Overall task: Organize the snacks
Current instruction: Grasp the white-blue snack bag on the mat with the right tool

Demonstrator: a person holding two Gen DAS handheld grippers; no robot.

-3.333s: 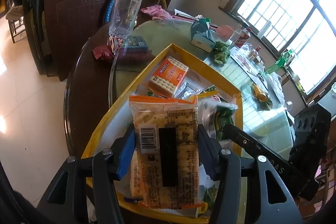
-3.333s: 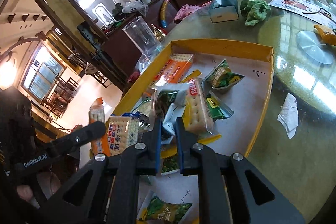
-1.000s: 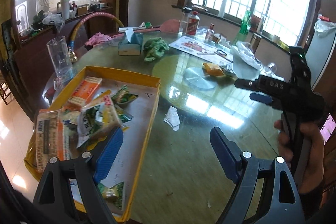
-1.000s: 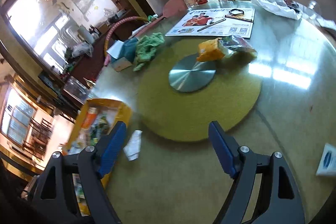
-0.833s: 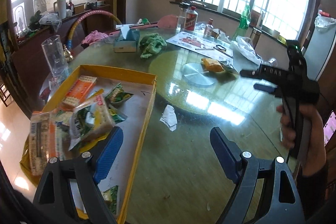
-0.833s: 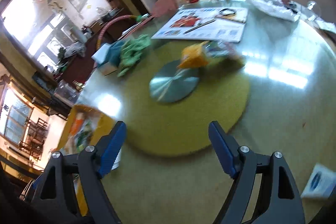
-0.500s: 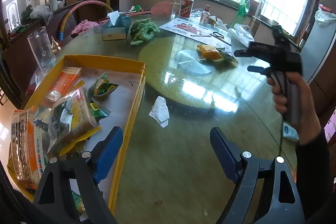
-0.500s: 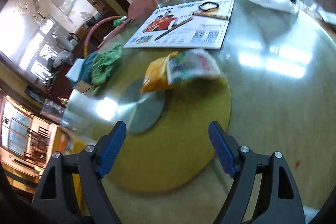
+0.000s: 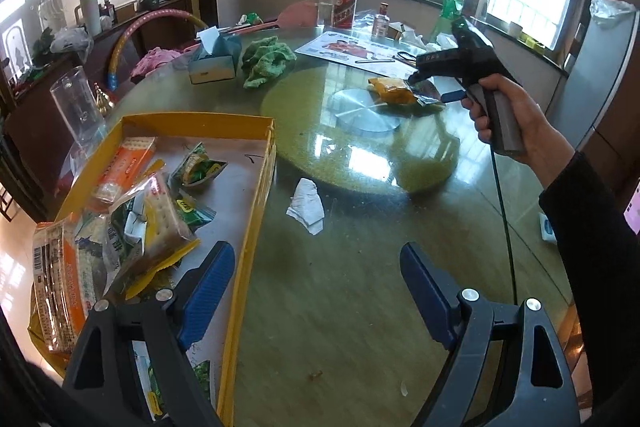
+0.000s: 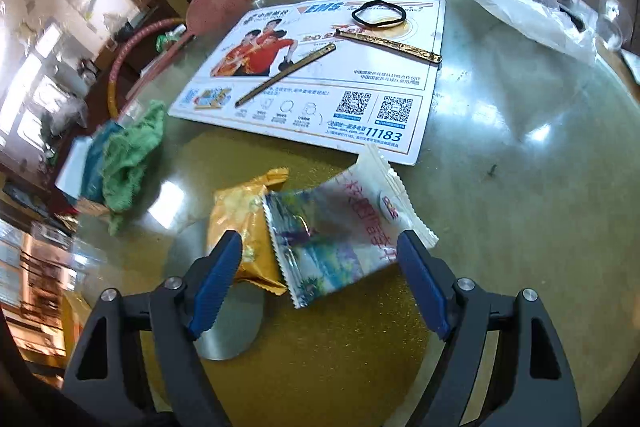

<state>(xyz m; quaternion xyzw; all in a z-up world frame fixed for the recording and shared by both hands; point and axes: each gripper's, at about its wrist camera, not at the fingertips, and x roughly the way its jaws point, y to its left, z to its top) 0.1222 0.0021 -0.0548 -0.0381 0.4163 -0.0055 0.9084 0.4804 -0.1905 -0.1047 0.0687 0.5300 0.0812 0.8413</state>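
Mid-task, by the look of it. In the lower left of the left wrist view, yellow tray (image 9: 256, 131) already loaded: orange cracker pack (image 9: 120, 163), small green packet (image 9: 198, 167), a heap of cracker sleeves (image 9: 140, 227) spilling toward the near rim, one long barcoded pack (image 9: 56, 279) hanging over the left edge. Sorting inside the tray hardly neat yet — more dumped than arranged.

Still out on the tabletop (image 9: 340, 327): two loose snacks near the middle of the round yellow-green turntable (image 10: 340, 367), beside its metal centre disc (image 10: 228, 323). Seen from the right wrist view, just below centre of the frame: yellow snack packet (image 10: 240, 211) partly tucked under white-and-silver snack packet (image 10: 344, 227), the two overlapping.

Right claw (image 10: 320, 279) spread wide, jaws just narrowed a little, pads either side of the pair but not pressing — nothing gripped. Pointed steeply down at them (in the left wrist view, upper right, the same tool in a hand (image 9: 512, 119) poised just over the packets).

Left claw (image 9: 316, 291) also wide and empty, over bare tabletop just right of the tray rim, bottom of its frame.

Left to do, as a judgement: pick up the two stray packets, carry them to the tray, then perhaps straighten the pile. Crumpled white paper scrap (image 9: 306, 207) between tray and turntable — probably rubbish, not a snack.
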